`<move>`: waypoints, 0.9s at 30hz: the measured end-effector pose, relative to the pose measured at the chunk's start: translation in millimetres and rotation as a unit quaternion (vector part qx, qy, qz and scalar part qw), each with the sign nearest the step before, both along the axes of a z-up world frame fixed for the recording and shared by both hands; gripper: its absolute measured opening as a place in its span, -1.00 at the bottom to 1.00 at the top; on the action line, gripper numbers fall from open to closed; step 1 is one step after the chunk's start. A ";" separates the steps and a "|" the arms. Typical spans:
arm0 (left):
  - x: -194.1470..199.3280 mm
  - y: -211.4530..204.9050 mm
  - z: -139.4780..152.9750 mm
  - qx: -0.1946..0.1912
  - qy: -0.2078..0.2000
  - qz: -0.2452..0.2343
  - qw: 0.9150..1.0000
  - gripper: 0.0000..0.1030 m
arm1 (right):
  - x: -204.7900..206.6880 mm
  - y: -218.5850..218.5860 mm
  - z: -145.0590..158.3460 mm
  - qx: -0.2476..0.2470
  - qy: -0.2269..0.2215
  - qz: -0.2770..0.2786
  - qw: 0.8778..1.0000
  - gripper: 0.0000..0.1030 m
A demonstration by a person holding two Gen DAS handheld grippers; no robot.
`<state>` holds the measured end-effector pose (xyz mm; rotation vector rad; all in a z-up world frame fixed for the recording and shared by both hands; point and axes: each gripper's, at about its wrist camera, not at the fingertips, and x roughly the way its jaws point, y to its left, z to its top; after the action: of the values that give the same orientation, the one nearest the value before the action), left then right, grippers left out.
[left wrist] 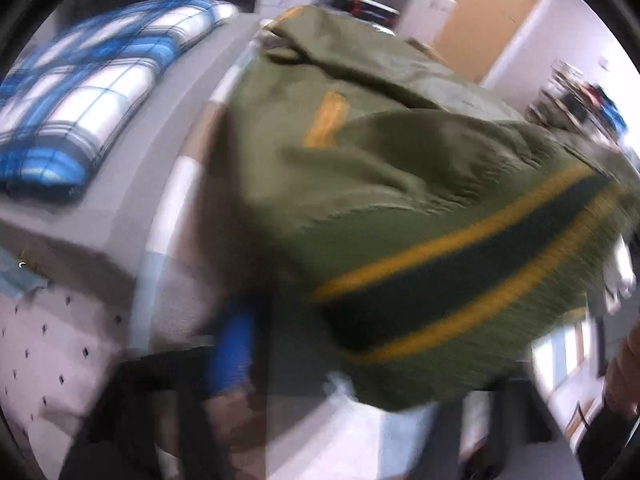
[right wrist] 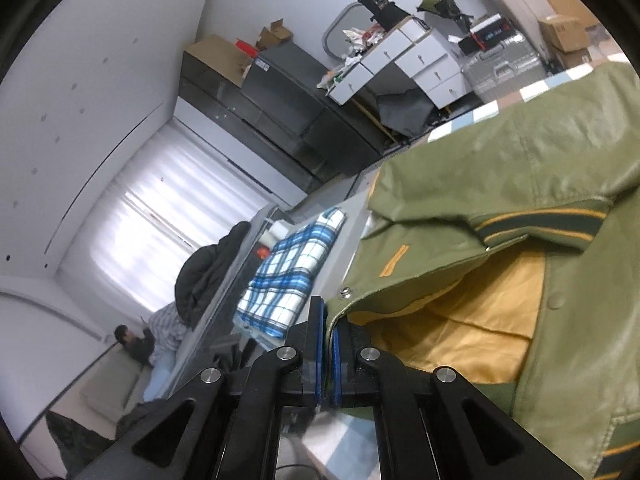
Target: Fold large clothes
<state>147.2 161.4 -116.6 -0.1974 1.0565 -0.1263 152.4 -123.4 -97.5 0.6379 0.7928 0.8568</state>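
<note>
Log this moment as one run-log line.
right gripper: shut on green jacket edge | left gripper: blurred, unclear | plaid cloth: beside

- No words, brand names, numbers or signs can be read in either view.
- The left wrist view is smeared by motion blur, so nothing in it is sharp enough to carry lettering.
- In the right wrist view, the cardboard boxes [right wrist: 562,30] at the upper right and the black box [right wrist: 490,34] beside them bear marks too small to make out.

Left claw [left wrist: 256,364] — motion-blurred, grip unclear
</note>
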 end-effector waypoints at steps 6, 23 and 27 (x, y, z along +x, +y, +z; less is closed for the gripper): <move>-13.0 -18.4 3.0 0.050 0.006 -0.028 0.998 -0.89 | -11.1 -8.3 -8.3 -0.047 -0.005 -0.005 0.999 -0.93; -26.9 -5.8 9.5 0.037 0.004 -0.026 0.999 -0.89 | -76.8 -119.6 -44.3 -0.224 0.006 -0.135 0.965 -0.42; -26.8 -14.7 13.3 0.057 -0.009 -0.030 0.998 -0.89 | -79.3 -205.6 -42.2 -0.250 0.035 -0.248 0.935 -0.09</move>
<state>120.4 146.7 -103.3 -0.0618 1.0478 -0.1206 73.2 -329.0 -139.7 0.3843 0.8236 0.1545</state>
